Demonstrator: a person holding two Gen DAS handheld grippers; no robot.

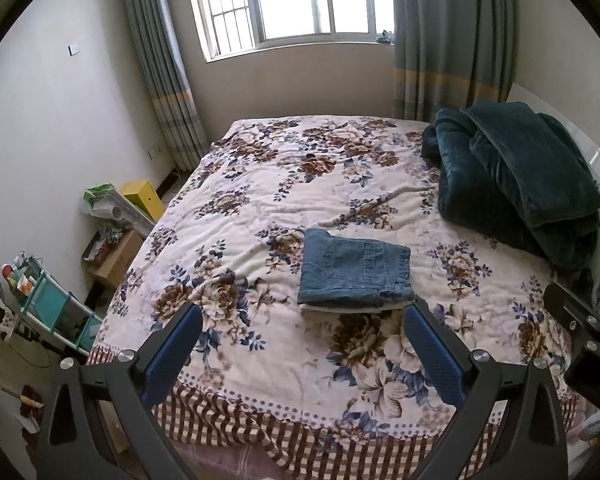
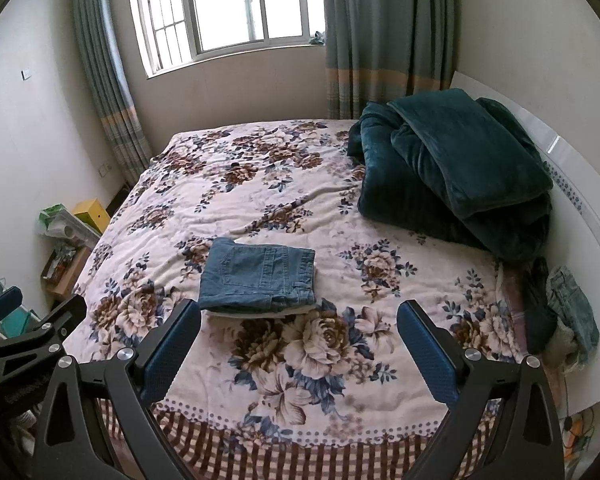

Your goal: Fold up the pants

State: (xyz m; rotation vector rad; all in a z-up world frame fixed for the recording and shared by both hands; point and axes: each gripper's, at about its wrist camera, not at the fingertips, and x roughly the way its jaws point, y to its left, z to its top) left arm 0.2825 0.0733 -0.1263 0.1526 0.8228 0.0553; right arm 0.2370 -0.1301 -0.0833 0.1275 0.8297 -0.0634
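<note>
Both grippers (image 1: pixel 302 334) (image 2: pixel 298 330) wide apart, pants (image 1: pixel 356 270) folded.

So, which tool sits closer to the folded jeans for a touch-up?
Left, slightly: the left tool has its right finger just below the folded jeans; the right tool is similarly near. Both are open.

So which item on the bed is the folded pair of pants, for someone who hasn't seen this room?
Start at the floral bedspread under the window. Near its front middle lies the folded jeans, a flat blue denim rectangle with a back pocket showing. The dark green blanket is bulkier and heaped by the headboard.
</note>
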